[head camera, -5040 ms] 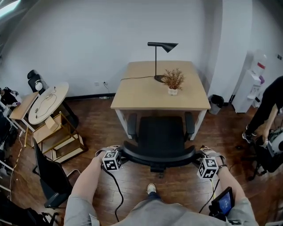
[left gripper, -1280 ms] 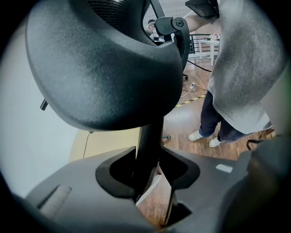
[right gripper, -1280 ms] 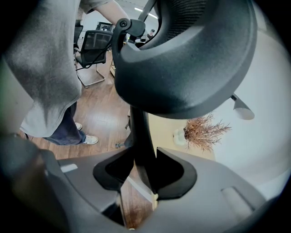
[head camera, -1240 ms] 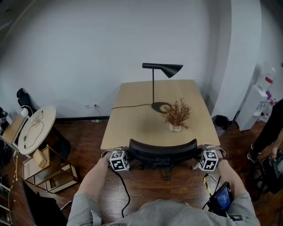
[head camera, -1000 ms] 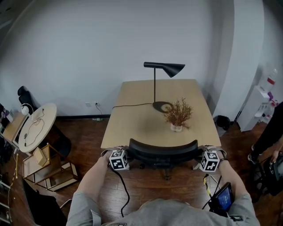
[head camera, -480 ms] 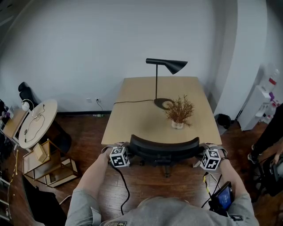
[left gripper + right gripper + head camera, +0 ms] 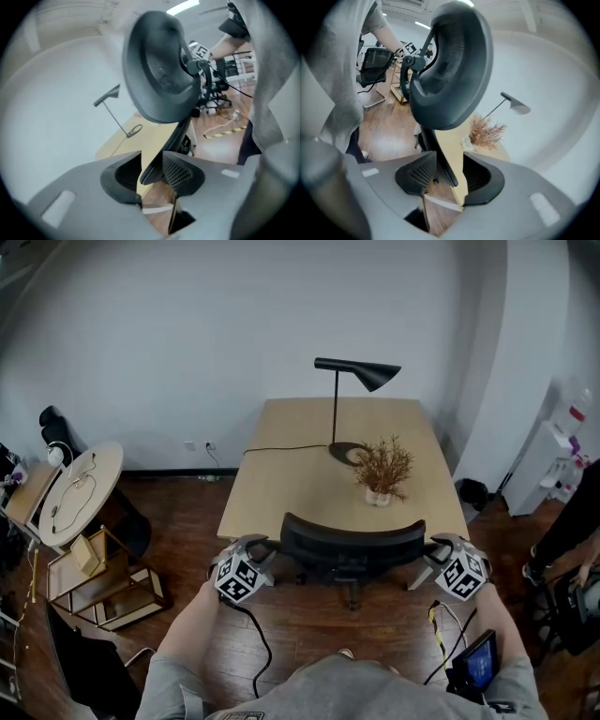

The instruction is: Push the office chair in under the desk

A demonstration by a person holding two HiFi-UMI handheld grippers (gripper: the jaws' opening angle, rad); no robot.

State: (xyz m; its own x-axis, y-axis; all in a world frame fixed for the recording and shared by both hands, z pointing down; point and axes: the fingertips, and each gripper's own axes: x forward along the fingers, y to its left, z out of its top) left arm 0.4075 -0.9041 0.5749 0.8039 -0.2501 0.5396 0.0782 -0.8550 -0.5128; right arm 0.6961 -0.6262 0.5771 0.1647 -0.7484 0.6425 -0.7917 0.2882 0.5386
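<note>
Below centre, the office chair (image 7: 352, 545) stood tucked under the table (image 7: 281, 486).
Left hand-held gripper (image 7: 262, 549) and right hand-held gripper (image 7: 434, 551) were open around its back edges, not clamping; the right jaws had just been opening.

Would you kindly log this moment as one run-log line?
office chair in under desk | left gripper: jaws open around chair-back edge | right gripper: jaws just opening, chair-back edge between them
</note>
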